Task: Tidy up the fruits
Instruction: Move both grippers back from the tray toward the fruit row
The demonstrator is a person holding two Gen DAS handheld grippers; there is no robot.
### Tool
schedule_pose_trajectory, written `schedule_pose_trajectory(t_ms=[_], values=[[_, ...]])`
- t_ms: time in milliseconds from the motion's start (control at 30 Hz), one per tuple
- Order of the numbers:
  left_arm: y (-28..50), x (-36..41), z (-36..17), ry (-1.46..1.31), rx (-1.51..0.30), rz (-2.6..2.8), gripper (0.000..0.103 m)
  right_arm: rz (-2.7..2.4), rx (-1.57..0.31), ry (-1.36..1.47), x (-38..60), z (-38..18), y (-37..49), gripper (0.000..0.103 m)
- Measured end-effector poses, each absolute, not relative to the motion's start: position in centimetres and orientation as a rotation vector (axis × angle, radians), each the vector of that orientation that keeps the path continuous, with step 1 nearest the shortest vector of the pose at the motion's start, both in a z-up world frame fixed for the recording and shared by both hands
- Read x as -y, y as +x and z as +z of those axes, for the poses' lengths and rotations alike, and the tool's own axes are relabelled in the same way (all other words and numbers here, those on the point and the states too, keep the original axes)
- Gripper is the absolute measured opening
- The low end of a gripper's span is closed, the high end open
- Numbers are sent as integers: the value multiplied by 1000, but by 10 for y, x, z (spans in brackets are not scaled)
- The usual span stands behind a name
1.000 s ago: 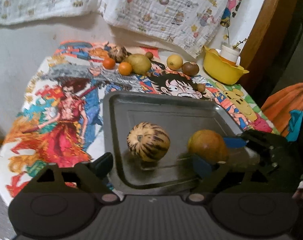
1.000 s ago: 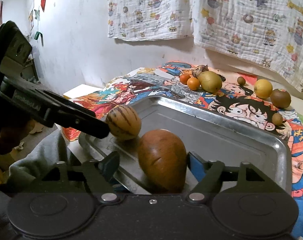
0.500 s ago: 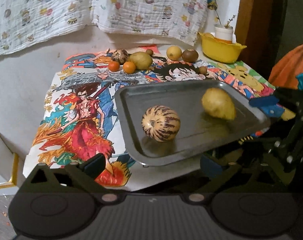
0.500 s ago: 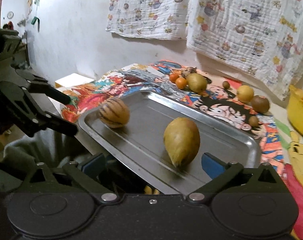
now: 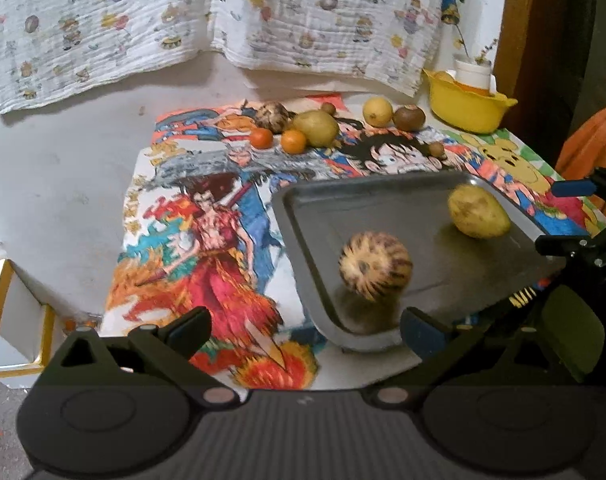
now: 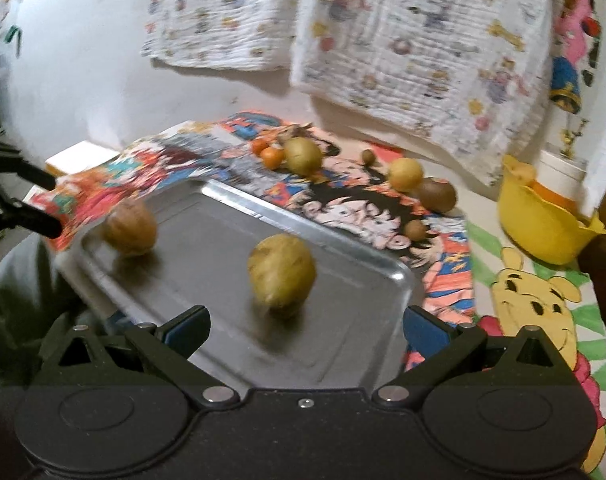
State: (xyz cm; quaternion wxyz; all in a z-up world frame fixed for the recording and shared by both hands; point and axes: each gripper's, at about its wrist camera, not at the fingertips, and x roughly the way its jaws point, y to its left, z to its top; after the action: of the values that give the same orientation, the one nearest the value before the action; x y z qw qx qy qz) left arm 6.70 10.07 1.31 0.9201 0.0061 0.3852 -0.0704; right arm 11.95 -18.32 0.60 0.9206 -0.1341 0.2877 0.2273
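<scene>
Metal tray [image 5: 303, 216], two fruits [image 5: 375, 266]

Left gripper [image 5: 303, 330] has its jaws spread wide, holding nothing. Right gripper [image 6: 305, 326] likewise gapes empty, angled downward.

A bright cartoon-printed cloth [image 5: 207, 216] covers the table. Two white printed blankets [image 5: 311, 12] hang on the wall behind its back edge. A yellow bowl [image 5: 465, 106] sits at the back right corner with a white cup [image 5: 473, 74] in it.
</scene>
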Motion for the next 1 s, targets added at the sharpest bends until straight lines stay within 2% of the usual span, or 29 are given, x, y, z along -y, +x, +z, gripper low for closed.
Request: schedule_pose_trajectory(t_ms=[567,800,1000], values=[[174,-141,37,-117,-766,-61,103,416,-577,-161,172,49,214,102],[236,-144,32,-6,-777,-108,103,517,-578,-292,146,65,263,102],[289,-145,22,118,-767,-171,103,631,-591,-449,113,54,310,102]])
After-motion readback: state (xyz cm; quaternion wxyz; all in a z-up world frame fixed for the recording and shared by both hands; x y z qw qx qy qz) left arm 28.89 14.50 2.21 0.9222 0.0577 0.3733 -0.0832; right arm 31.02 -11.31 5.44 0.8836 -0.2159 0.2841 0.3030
